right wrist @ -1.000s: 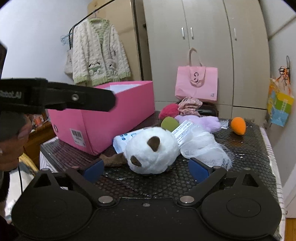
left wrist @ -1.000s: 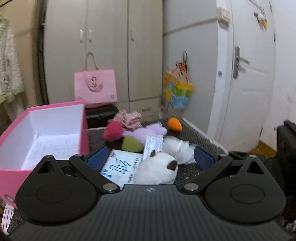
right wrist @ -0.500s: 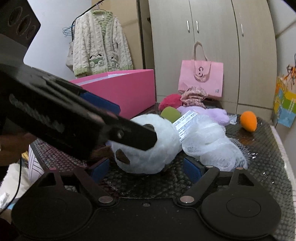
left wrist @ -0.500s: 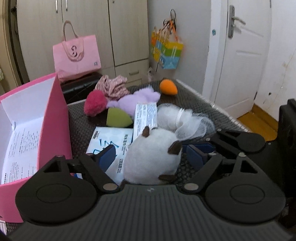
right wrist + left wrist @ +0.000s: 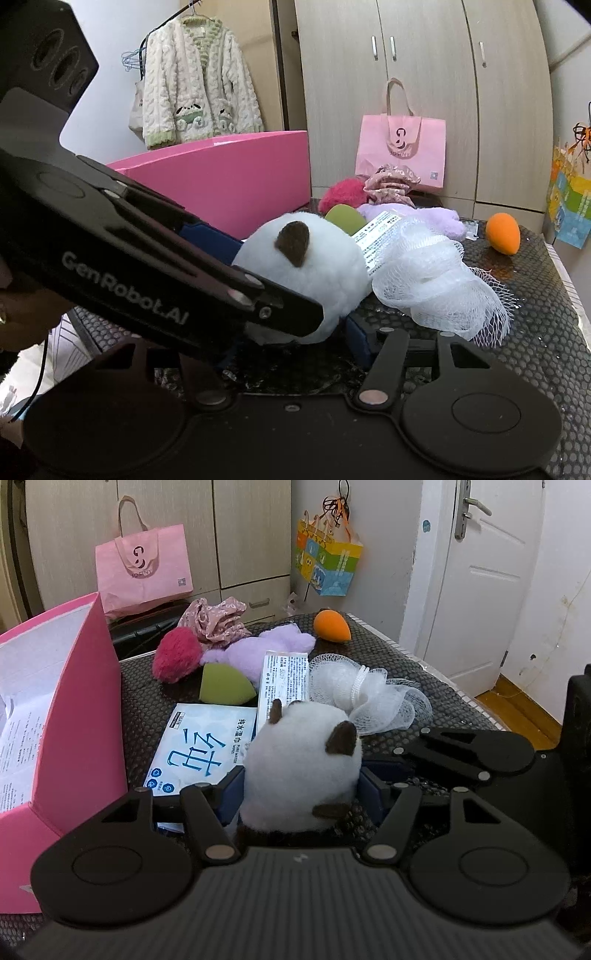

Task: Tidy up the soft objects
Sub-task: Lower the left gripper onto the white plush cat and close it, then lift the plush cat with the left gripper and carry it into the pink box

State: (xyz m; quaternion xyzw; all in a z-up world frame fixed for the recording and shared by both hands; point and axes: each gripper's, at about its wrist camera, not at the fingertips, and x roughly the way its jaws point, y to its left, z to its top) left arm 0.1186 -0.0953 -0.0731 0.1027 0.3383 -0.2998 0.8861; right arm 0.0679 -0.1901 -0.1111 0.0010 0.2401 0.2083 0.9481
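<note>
Plush fur hides most of what matters: the white plush toy [image 5: 301, 768], round and fluffy with small brown felt ears, fills the gap of the left gripper [image 5: 301, 794], whose blue pads press its flanks at 9 and 3 o'clock; its jaws have just been closing onto it. The toy's underside and face are out of sight in the left view. In the right view the left gripper's black linkage cuts across the toy's lower left. The right gripper [image 5: 291, 343] has also just been closing with the toy between its fingers, but only its blue pad at 3 o'clock shows; the other is buried behind the left tool, so contact cannot be told.

The toy sits on the dark honeycomb-textured worktop [image 5: 436, 686], touching a glossy wet-wipes pack [image 5: 199, 753] at 9 o'clock and a white mesh bath pouf [image 5: 369, 698] at 1 o'clock. Beyond lie a green wedge sponge [image 5: 225, 686], a lilac plush [image 5: 266, 650], a crimson fuzzy heart [image 5: 175, 659], crumpled floral fabric [image 5: 214, 616] and an orange teardrop sponge [image 5: 330, 626]. The pink cardboard box [image 5: 85, 716] is cropped at 9 o'clock.
</note>
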